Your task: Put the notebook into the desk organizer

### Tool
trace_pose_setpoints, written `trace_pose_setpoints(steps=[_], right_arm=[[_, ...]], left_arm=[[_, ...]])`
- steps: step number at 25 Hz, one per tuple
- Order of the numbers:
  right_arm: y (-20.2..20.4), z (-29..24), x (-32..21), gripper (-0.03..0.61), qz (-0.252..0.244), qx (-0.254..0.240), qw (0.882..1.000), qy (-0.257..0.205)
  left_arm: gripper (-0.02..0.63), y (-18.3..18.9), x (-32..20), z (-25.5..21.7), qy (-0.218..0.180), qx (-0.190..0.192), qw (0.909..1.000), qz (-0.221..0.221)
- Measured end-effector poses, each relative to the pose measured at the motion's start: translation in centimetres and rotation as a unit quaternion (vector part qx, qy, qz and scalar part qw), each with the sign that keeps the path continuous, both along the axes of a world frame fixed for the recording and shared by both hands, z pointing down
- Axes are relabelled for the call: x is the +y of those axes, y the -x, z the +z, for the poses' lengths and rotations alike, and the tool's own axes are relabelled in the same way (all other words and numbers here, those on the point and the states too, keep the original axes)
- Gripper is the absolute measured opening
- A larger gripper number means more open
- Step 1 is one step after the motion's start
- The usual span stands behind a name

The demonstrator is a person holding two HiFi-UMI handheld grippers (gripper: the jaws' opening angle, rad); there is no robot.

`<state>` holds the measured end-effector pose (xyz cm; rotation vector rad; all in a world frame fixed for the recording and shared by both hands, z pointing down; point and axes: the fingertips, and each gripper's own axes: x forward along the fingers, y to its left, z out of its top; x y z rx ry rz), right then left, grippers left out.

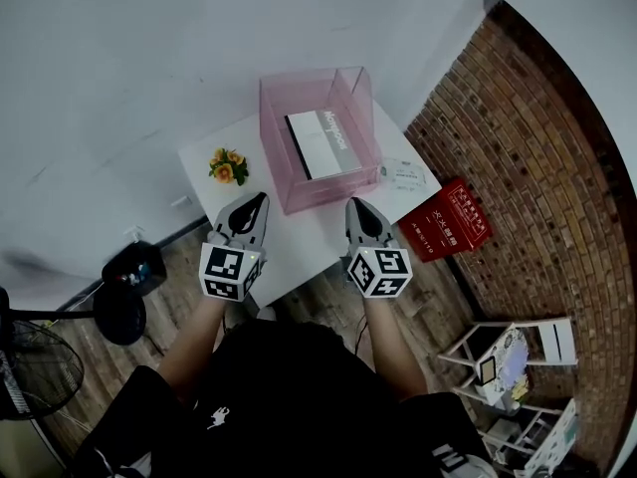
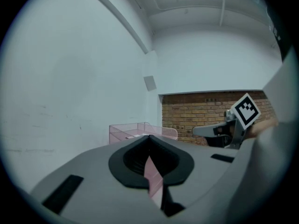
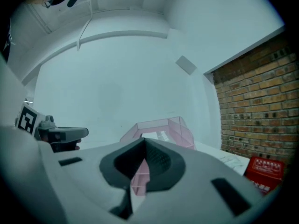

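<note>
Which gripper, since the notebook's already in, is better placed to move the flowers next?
The left gripper: its shut jaws are nearest the flowers; the right gripper is farther off, before the organizer.

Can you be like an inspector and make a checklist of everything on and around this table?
Surface: white table, mostly bare near the front edge.
Job's things: notebook already lies inside the pink see-through desk organizer.
Clutter: small bunch of orange flowers left of the organizer; a printed paper to its right.
Grippers: left gripper and right gripper are both shut and empty, over the table's front, short of the organizer.
Cables: nothing seen.
Surroundings: brick wall, red box beside the table, fan, wooden floor.
</note>
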<state>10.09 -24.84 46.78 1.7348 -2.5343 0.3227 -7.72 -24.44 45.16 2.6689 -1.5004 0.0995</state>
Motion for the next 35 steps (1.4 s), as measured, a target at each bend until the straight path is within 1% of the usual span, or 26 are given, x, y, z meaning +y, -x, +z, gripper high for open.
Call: trace_pose_setpoints(steps=[3, 7, 11, 16, 22, 27, 35], right_arm=[[-0.8, -1.6, 0.7, 0.002, -0.015, -0.007, 1.0, -0.013], [-1.8, -3.4, 2.5, 0.002, -0.038, 0.001, 0.999, -0.026], [-3.1, -4.0, 4.4, 0.002, -0.059, 0.003, 0.998, -0.033], [-4.3, -4.7, 7.3, 0.002, -0.079, 0.015, 0.996, -0.046], [-5.8, -5.6, 10.9, 0.002, -0.099, -0.005, 0.993, -0.056], [-7.2, -5.9, 13.8, 0.002, -0.112, -0.026, 0.991, -0.063], [-8.6, -6.9, 16.8, 0.002, -0.122, -0.043, 0.988, -0.082]], left_arm=[[0.003, -0.6, 0.7, -0.6, -0.002, 0.0, 0.9999, -0.013], [0.003, -2.0, 2.5, -1.2, 0.0, -0.008, 0.9996, -0.028], [0.003, -3.1, 4.6, -1.4, 0.001, -0.01, 0.9987, -0.05], [0.003, -4.2, 7.5, -1.3, -0.004, -0.025, 0.9964, -0.08], [0.003, -6.1, 11.0, -1.5, -0.004, -0.032, 0.9948, -0.097], [0.003, -7.6, 14.4, -1.6, -0.007, -0.031, 0.9941, -0.104], [0.003, -8.2, 18.3, -2.7, -0.024, -0.034, 0.9922, -0.117]])
